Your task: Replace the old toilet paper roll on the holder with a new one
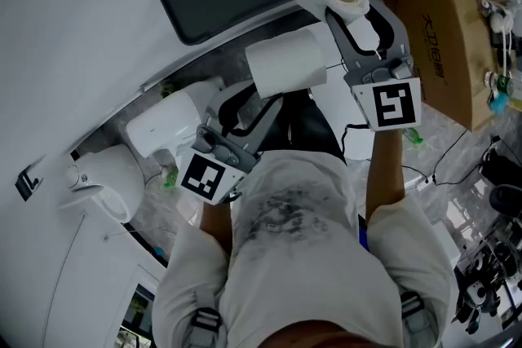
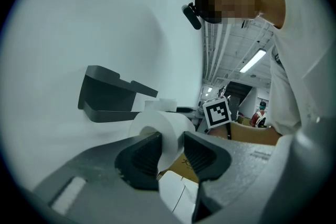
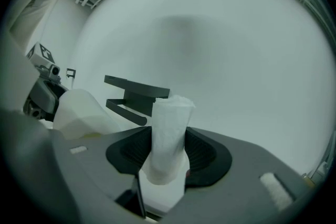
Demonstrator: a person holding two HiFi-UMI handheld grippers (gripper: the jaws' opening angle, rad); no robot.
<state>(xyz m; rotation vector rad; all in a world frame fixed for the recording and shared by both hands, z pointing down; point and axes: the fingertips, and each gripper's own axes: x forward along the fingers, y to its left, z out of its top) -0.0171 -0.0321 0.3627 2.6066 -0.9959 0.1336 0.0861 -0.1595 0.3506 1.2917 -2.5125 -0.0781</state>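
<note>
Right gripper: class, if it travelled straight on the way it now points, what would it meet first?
Probably the white wall, just right of the dark holder; the nearly empty roll in the right gripper would touch first. Depth is unclear.

Left gripper [image 2: 170, 153] is clamped on a full white toilet paper roll [image 2: 164, 124]. The roll's wall sits between the two dark pads, and the left pad is at the hollow core. The roll is held up near a white wall [image 2: 105, 18]. A dark holder [image 2: 113, 97] is mounted on that wall, just behind and left of the roll. A marker cube [image 2: 217, 111] shows right of the roll, with a cardboard box [image 2: 253, 134] below it. A person's white shirt [image 2: 302, 65] fills the right edge.
</note>
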